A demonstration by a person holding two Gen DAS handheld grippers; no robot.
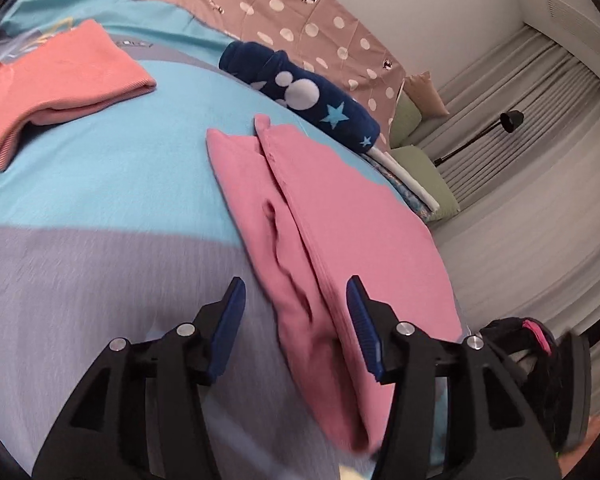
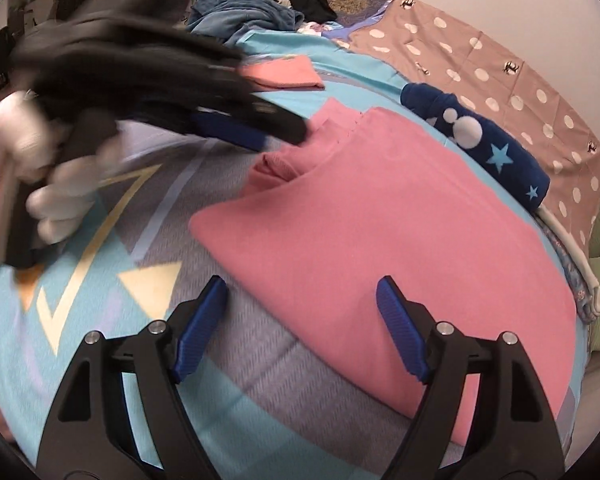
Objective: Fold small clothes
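A pink garment (image 1: 340,232) lies folded on the blue and grey bedspread (image 1: 100,184); it fills the middle of the right wrist view (image 2: 380,232). My left gripper (image 1: 296,292) is open and empty, its fingers straddling the garment's near wrinkled edge. In the right wrist view the left gripper (image 2: 276,136) appears blurred at the garment's far left corner. My right gripper (image 2: 300,292) is open and empty, over the garment's near edge. A folded salmon garment (image 1: 60,84) lies further back (image 2: 284,74).
A rolled navy cloth with stars and white dots (image 1: 304,92) lies beside the pink garment (image 2: 476,140). A brown dotted sheet (image 1: 300,20) covers the far side. A pile of dark clothes (image 2: 260,4) sits at the back. The bed edge runs along the right.
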